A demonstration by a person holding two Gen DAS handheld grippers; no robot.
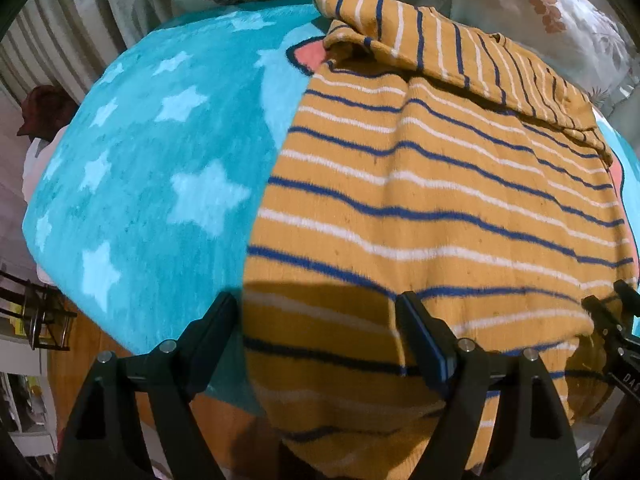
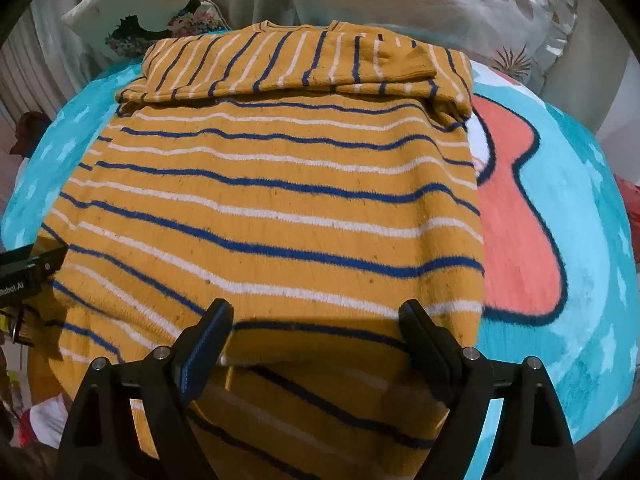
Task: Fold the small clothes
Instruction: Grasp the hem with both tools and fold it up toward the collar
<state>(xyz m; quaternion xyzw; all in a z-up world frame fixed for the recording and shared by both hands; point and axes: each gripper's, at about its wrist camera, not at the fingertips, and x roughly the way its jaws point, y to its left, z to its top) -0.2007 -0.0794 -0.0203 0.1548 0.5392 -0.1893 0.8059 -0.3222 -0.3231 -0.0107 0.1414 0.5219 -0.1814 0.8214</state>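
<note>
Spread across a round surface, a fluffy turquoise blanket with pale stars and a coral, dark-outlined shape [image 2: 516,216] carries the garment. Nearest the left-wrist camera, the left gripper [image 1: 316,336] hangs over the near hem with its black fingers [image 1: 424,344] spread wide; one finger stands over the blanket's edge, the other over the cloth, and nothing is pinched between them. Nearest the right-wrist camera, the right gripper [image 2: 316,336] also hovers over the hem, its jaws wide apart with only loose fabric beneath them and no pad pressing on it. At the left edge of that view a black part of the other tool pokes in just beside the garment's side.

Beyond both tools lies the mustard-yellow knitted sweater with blue and white stripes [image 2: 272,200], flat on the blanket, its body stripes running crosswise. Its near hem droops over the blanket's edge toward the cameras. At its far end the sleeves [image 2: 304,64] are folded across the chest, their stripes running lengthwise, with the neckline just past them.

Farther back, white cushions printed with leaves and flowers [image 2: 460,12] lean behind the blanket, and pale pleated curtains [image 1: 36,48] hang on the left.
</note>
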